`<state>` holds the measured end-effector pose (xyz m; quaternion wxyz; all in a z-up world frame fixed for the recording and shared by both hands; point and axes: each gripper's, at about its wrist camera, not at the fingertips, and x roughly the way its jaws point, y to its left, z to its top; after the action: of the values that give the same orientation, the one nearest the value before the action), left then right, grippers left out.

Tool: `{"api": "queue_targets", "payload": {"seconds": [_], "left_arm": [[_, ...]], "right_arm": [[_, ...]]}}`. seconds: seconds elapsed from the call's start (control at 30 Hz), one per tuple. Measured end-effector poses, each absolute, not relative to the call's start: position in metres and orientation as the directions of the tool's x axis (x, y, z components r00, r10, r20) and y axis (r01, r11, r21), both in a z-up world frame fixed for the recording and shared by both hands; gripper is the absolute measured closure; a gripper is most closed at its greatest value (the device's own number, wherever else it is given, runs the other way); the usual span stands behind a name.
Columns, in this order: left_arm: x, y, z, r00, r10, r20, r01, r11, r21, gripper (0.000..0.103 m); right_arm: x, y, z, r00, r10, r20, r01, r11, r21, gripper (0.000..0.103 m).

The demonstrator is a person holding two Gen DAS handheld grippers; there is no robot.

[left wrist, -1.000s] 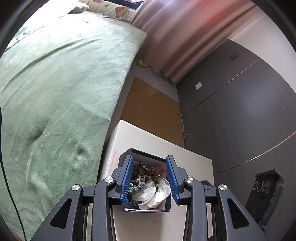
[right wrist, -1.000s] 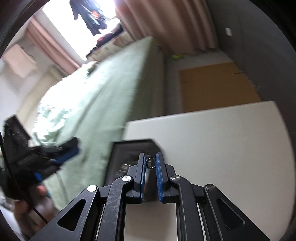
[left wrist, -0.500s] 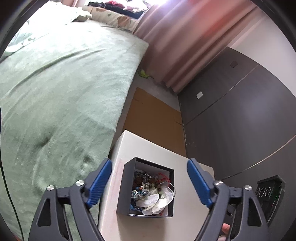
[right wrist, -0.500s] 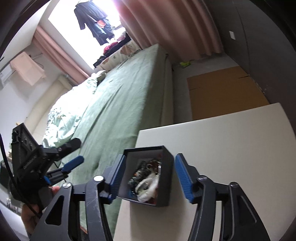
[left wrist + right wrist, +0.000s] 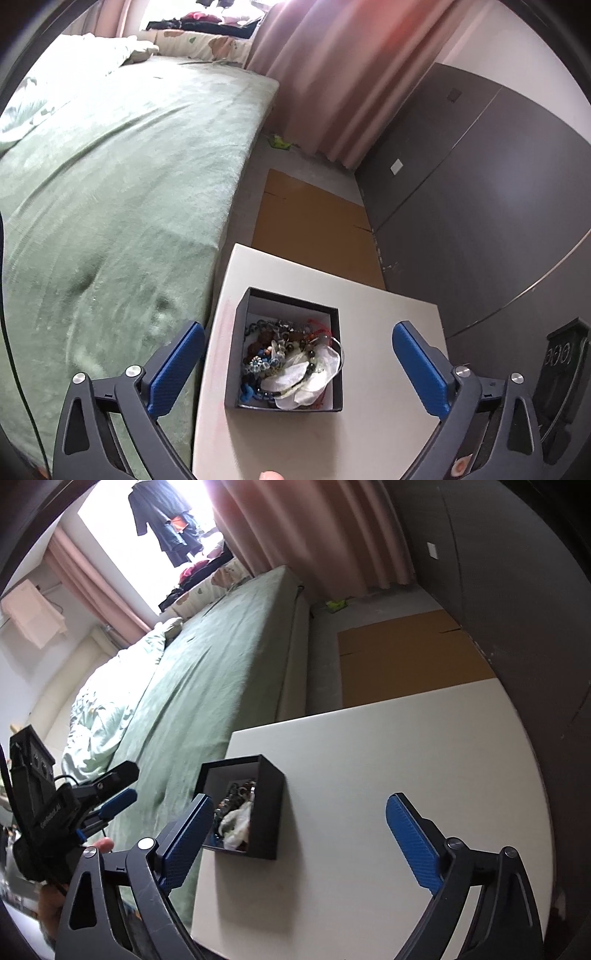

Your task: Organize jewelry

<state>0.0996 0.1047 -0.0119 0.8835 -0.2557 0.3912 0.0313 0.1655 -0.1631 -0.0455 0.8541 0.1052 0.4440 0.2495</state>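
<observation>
A small black box [image 5: 236, 354] full of beads, bracelets and shell pieces [image 5: 291, 363] stands on the white table [image 5: 384, 317] near its left edge. It also shows in the right wrist view [image 5: 271, 801]. My left gripper [image 5: 295, 365] is wide open above and behind the box, holding nothing. My right gripper [image 5: 301, 830] is wide open and empty, to the right of the box over the table [image 5: 406, 746]. The left gripper also shows in the right wrist view [image 5: 114, 794], off the table's left side.
A bed with a green blanket [image 5: 110, 177] runs along the table's left side. Flat brown cardboard [image 5: 314, 221] lies on the floor beyond the table. Dark cabinet doors [image 5: 480, 192] stand to the right. Pink curtains [image 5: 332, 74] hang at the back.
Both grippers have opened wide and drawn back from the box. The right one was shut on a small ring a second ago and now holds nothing.
</observation>
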Motion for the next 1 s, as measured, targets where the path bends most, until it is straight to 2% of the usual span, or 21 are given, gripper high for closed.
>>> {"api": "queue_targets", "payload": {"seconds": [0.1,0.67,1.0], "left_arm": [[0.096,0.093,-0.012,0.681,-0.122,-0.722,-0.249,0.889,-0.385,0.001],[0.058,0.024,-0.011,0.697,-0.008,-0.717,-0.166,0.971,-0.172,0.0],[0.038,0.012,0.002,0.739,0.032,-0.673,-0.15,0.982,-0.117,0.0]], "right_arm": [[0.163,-0.17,-0.045,0.484,0.507,-0.714,-0.33,0.861,0.388,0.0],[0.127,-0.217,-0.044,0.562,0.414,-0.716,-0.288,0.91,0.3,0.0],[0.106,-0.231,-0.029,0.628,0.39,-0.674,-0.299,0.92,0.254,0.0]]}}
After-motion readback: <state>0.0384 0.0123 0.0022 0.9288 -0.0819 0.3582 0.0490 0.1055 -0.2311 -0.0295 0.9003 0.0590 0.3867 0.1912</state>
